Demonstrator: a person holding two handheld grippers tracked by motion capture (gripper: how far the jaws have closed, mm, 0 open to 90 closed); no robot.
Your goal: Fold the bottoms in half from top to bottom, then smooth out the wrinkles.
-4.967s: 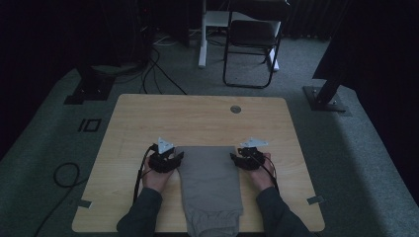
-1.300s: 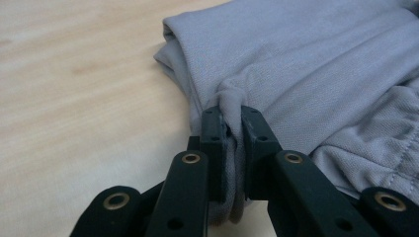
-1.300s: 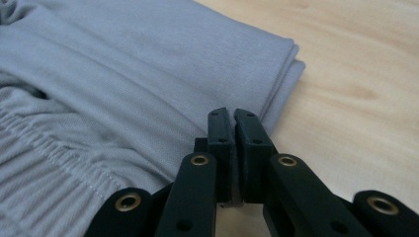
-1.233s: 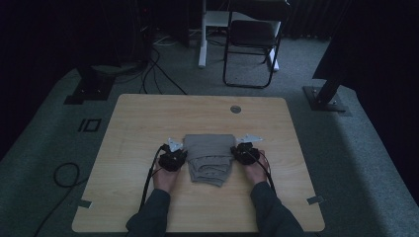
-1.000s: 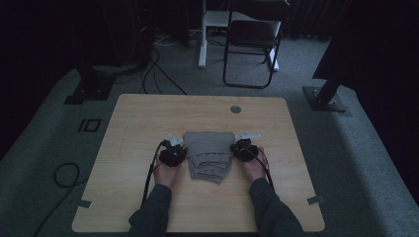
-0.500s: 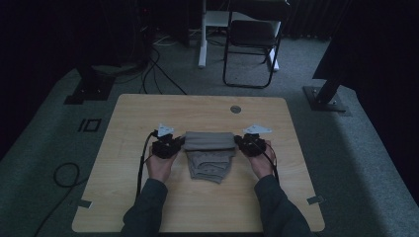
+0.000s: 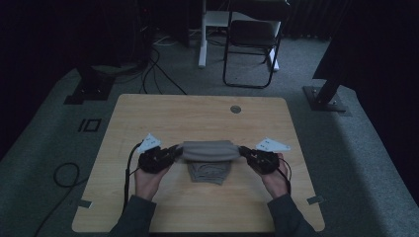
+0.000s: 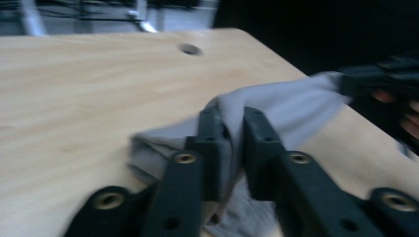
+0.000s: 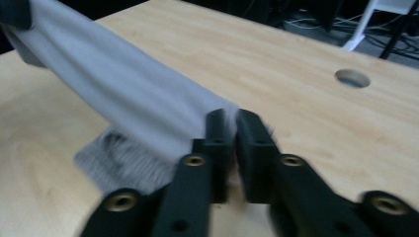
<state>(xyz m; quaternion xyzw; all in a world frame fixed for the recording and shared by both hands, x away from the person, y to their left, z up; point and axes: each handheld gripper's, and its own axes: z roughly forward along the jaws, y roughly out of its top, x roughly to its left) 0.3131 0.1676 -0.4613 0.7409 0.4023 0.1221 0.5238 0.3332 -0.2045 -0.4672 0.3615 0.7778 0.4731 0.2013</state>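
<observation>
A grey garment [image 7: 207, 150] hangs stretched between my two grippers above the wooden table [image 7: 197, 113]; its lower part [image 7: 210, 174] still lies on the wood. My left gripper [image 7: 171, 154] pinches the cloth's left end, and the fabric [image 8: 296, 103] is bunched between its jaws [image 8: 232, 116]. On the other end my right gripper [image 9: 230, 118] clamps the cloth [image 9: 123, 94], seen at the right of the high view [image 7: 246, 153]. Both pairs of jaws have just been opening a little, with the cloth still caught between them.
A round cable hole [image 7: 235, 109] sits near the table's far edge. Beyond the table stands a dark chair [image 7: 252, 39]. Cables [image 7: 64, 173] lie on the grey floor at the left. A stand's base [image 7: 323, 98] is at the far right.
Both hands have risen and moved away from the person, lifting the garment's upper fold off the table. The cloth now spans taut between the grippers.
</observation>
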